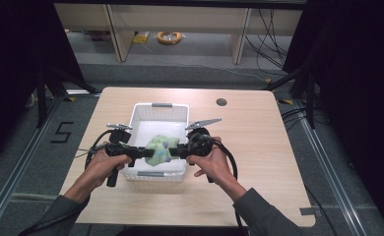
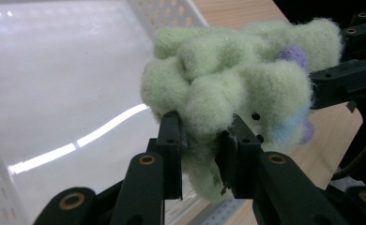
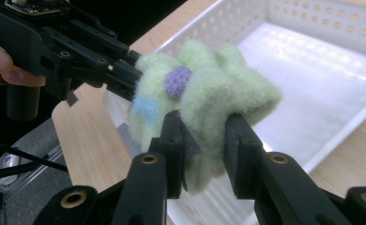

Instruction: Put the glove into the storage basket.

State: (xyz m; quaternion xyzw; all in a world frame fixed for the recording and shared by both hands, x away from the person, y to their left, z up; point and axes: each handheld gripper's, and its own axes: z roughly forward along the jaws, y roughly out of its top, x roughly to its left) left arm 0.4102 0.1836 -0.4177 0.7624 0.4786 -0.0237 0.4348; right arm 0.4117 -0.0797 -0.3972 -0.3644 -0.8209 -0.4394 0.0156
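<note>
A fluffy pale green cloth [image 1: 159, 148] with purple and blue knitted spots hangs bunched over the near part of a white perforated basket [image 1: 159, 110]. My left gripper [image 1: 142, 153] pinches its left side and my right gripper [image 1: 178, 150] pinches its right side, the two facing each other. In the left gripper view the green cloth [image 2: 228, 89] bulges above my left gripper [image 2: 201, 150], whose jaws squeeze a fold. In the right gripper view my right gripper [image 3: 203, 150] clamps another fold of the cloth [image 3: 204, 93], with the other gripper's jaws [image 3: 120, 75] gripping it from behind.
The basket's inside [image 2: 54, 84] is bare and white. It stands in the middle of a light wooden table [image 1: 259, 147], which has a round cable hole [image 1: 221, 102] at the back right. Dark curtains and frame rails flank the table.
</note>
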